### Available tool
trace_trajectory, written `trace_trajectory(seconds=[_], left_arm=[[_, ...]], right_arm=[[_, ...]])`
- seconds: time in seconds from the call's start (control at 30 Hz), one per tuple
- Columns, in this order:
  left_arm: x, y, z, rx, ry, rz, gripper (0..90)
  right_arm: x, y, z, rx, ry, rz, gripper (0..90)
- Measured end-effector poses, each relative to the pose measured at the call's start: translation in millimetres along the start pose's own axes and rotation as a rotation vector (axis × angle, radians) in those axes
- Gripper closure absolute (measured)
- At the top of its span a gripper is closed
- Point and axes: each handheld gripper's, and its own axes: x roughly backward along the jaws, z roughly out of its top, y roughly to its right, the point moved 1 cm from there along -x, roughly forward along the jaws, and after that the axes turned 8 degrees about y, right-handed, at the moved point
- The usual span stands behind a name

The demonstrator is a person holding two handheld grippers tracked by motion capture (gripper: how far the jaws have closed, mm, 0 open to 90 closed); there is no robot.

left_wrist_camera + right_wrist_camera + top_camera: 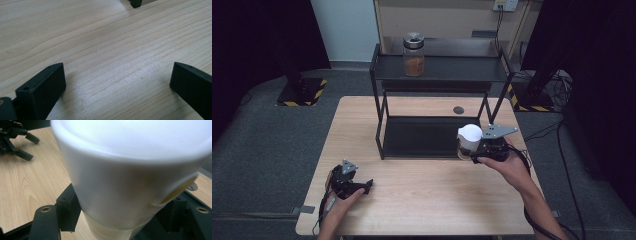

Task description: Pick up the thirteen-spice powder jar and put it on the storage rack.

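High view: white-lidded jar (469, 140) clamped by right gripper (482, 148), left gripper (362, 187) spread empty; slip risked if lid is gripped.

The room is dim at its sides, the far corners almost black, and light falls from above onto the desk (422, 195), whose pale wood is the brightest surface. The rack (439, 70) throws a soft shadow under its shelves. In the high view the picture is soft and a little grainy. In the left gripper view the wood grain is sharp in the middle, with a pale sheen between the black jaws, which blur near the bottom edge. In the right gripper view the white cup (130, 170) is too close: out of focus, washed out on top, shaded below.
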Motion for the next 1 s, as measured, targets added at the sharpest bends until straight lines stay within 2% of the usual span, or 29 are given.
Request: trace_trajectory(seconds=[0.17,0.57,1.0], left_arm=[[-0.3,-0.1,0.2,0.000,0.000,-0.001,0.0],[-0.9,-0.1,0.4,-0.001,0.001,-0.002,0.0],[-1.1,-0.1,0.6,-0.001,0.001,-0.003,0.0]], right_arm=[[1.6,8.5,6.1,-0.017,0.024,0.011,31.6],[9.1,17.8,30.8,0.009,0.028,0.006,31.6],[15.9,21.6,54.8,0.029,0.033,0.008,31.5]])
